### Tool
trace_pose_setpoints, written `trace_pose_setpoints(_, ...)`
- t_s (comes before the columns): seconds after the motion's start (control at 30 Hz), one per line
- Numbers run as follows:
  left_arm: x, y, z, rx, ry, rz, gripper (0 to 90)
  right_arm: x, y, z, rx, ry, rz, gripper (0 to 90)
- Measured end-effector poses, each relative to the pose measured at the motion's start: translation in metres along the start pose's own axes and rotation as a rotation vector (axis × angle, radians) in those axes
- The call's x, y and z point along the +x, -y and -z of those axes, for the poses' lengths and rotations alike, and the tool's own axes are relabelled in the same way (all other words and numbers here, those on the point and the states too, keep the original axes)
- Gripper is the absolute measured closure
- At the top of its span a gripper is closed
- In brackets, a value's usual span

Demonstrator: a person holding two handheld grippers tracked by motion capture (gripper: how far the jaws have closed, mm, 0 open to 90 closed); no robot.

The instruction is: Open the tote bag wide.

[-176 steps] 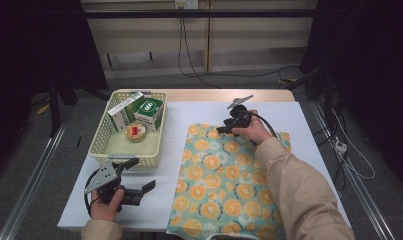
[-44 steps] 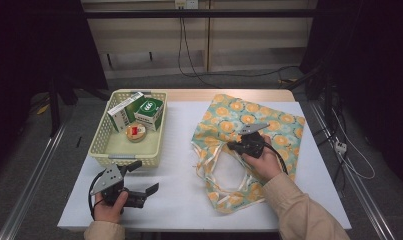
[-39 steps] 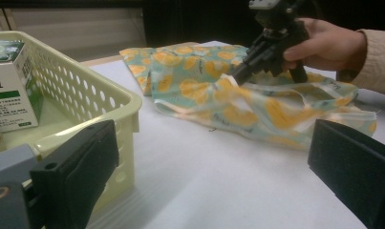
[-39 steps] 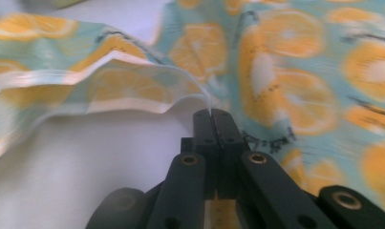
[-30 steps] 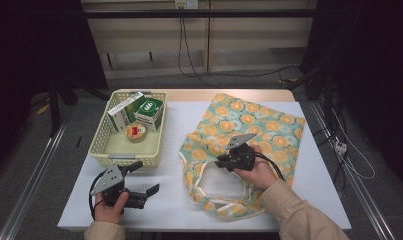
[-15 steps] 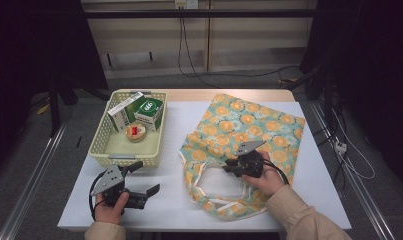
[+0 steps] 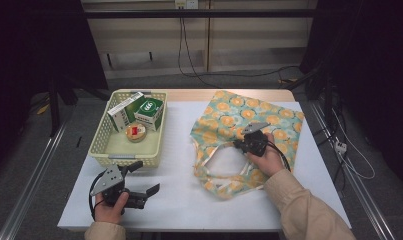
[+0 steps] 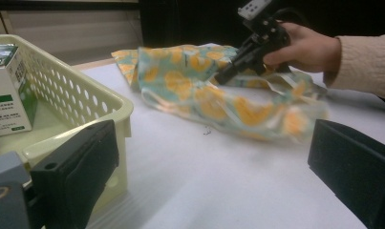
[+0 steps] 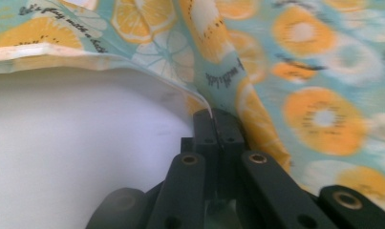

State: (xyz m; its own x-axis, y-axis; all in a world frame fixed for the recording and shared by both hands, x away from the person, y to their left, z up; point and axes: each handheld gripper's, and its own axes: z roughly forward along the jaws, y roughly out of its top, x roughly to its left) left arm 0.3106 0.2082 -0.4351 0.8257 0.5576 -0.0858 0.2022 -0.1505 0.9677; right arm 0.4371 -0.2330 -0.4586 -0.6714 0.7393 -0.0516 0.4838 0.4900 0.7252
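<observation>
The right gripper has its jaws pinched on the rim of the teal orange-print cloth bag on the white table — thin fabric could slip free; left gripper idles, jaws wide

Pale yellow perforated plastic basket at table's left rear. Inside, leaning at far end: white-and-green upright carton, green box with white oval logo touching it. Small round tin with red label lying just before them. White tabletop. Black cables on grey floor beyond table. Metal rails either side.
</observation>
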Motion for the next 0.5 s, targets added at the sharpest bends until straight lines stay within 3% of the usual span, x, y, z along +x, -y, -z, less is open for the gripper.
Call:
trace_pose_setpoints(0.07, 0.000, 0.000, 0.000, 0.001, 0.001, 0.002, 3.0, -0.011, -0.001, 0.000, -0.011, 0.011, -0.040, 90.0)
trace_pose_setpoints(0.1, 0.000, 0.000, 0.000, 0.000, 0.001, 0.001, 2.9, -0.013, -0.002, 0.000, -0.018, -0.016, -0.064, 90.0)
trace_pose_setpoints(0.17, 0.000, 0.000, 0.001, -0.001, 0.003, -0.001, 3.0, -0.009, -0.003, 0.004, -0.028, -0.053, -0.058, 90.0)
trace_pose_setpoints(0.33, -0.001, 0.000, 0.000, 0.001, 0.006, 0.000, 3.0, 0.020, -0.005, 0.012, -0.004, -0.164, 0.009, 90.0)
trace_pose_setpoints(0.43, -0.002, -0.001, -0.001, 0.001, 0.009, -0.006, 3.0, 0.040, -0.004, 0.016, -0.009, -0.281, 0.016, 90.0)
trace_pose_setpoints(0.5, -0.003, -0.001, -0.002, 0.004, 0.011, -0.004, 3.0, 0.054, -0.003, 0.019, 0.003, -0.313, 0.055, 90.0)
